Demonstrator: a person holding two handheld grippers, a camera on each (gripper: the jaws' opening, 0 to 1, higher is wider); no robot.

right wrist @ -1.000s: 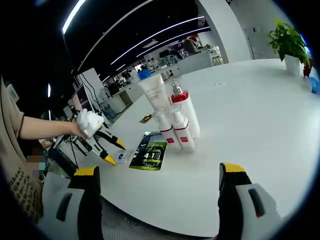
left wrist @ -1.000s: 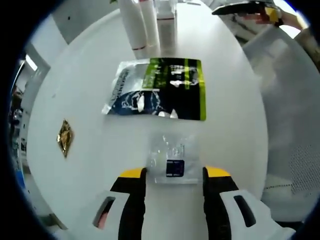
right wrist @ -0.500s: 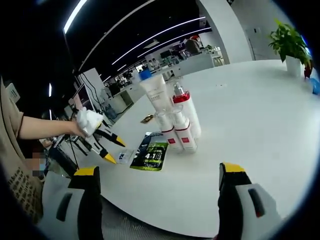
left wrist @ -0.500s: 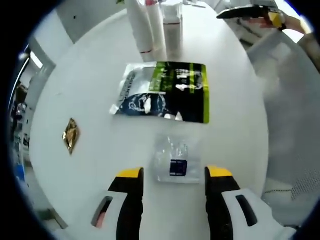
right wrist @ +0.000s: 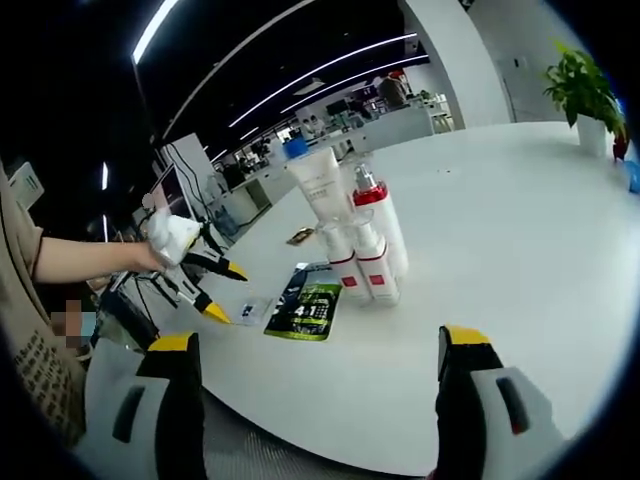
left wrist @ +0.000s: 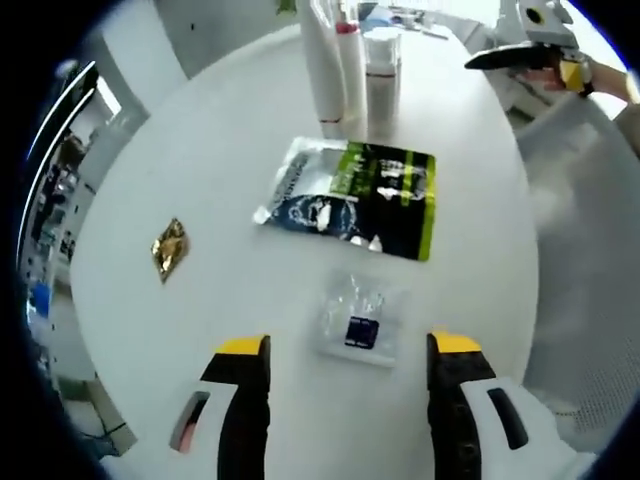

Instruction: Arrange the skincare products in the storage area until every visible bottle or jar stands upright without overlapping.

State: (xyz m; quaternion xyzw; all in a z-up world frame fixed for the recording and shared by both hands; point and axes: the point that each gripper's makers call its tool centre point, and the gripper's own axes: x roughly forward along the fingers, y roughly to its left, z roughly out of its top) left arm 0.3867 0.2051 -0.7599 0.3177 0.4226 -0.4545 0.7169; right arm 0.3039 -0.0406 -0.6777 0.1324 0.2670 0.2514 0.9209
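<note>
Between the left tool (left wrist: 345, 357) and the upright bottles (left wrist: 352, 62) lie a clear sachet (left wrist: 360, 320) and a green-and-black pouch (left wrist: 352, 193) (both flat). The white surface (right wrist: 520, 210) beyond the bottles lies bare; a gold wrapper (left wrist: 170, 248) sits aside.

Green-black sachet (left wrist: 352, 198) on tabletop (left wrist: 200, 180): white print, too blurred to read. Small clear packet (left wrist: 358, 322): dark label, illegible. White bottles (right wrist: 365, 245): no readable lettering.
</note>
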